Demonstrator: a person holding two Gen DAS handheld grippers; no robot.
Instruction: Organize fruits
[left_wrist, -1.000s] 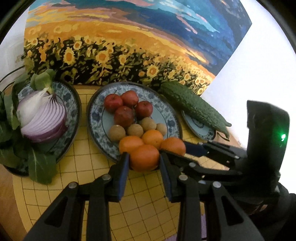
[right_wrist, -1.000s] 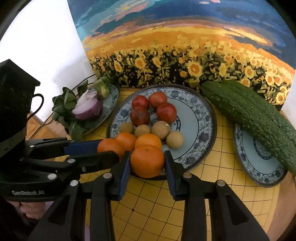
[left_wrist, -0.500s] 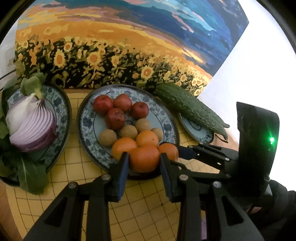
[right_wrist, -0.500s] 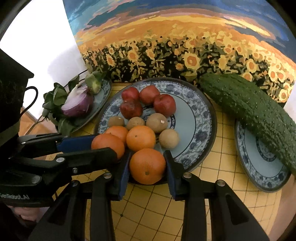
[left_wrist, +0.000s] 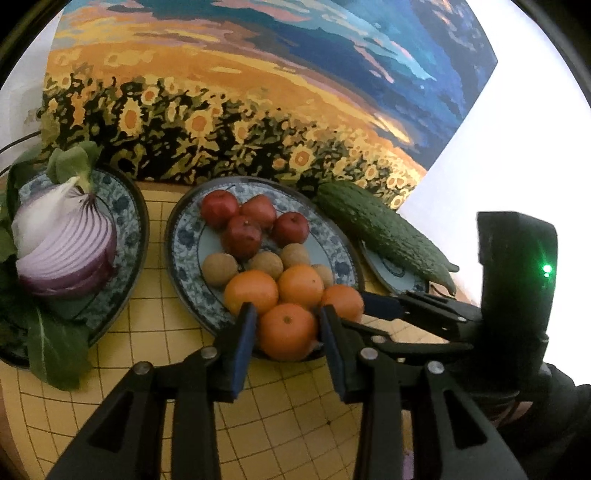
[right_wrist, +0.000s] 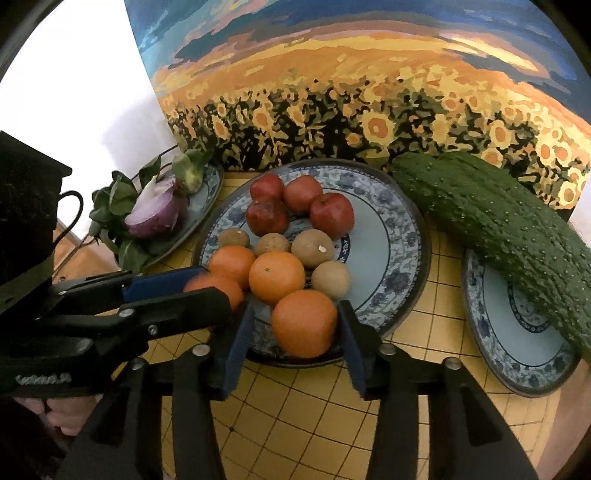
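We see two grippers side by side at the near edge of the middle plate (right_wrist: 399, 236), each with an orange between its blue pads. The left gripper (left_wrist: 286, 328) has its jaws opening around the left near orange (left_wrist: 286, 332); thin gaps show on both sides, so the pads no longer press on it. The right gripper (right_wrist: 295, 326) is opening too, and the right near orange (right_wrist: 304, 323) sits between its pads with clear gaps on either side (the wider gap on the left pad's side). Both oranges rest on the near rim of the plate.

On that same blue-patterned plate the fruits lie in rows: two further oranges (right_wrist: 277, 277) just behind the near pair, four small brown round fruits (right_wrist: 312, 247) in the middle, and four red fruits (right_wrist: 330, 216) at the far side, all touching or nearly touching their neighbours.

To the left, a second plate (left_wrist: 129, 236) carries a halved red onion (left_wrist: 62, 240) with green leaves (left_wrist: 55, 350) spilling over its near rim. To the right, a bumpy green gourd (right_wrist: 498, 229) lies tilted across a smaller plate (right_wrist: 517, 354), its far end reaching beyond the rim towards the middle plate. Everything stands on a yellow gridded mat (right_wrist: 424, 406), and a sunflower painting (right_wrist: 369, 92) stands upright just behind the plates. In the right wrist view, a person's fingers (right_wrist: 55, 417) show under the left gripper's body.
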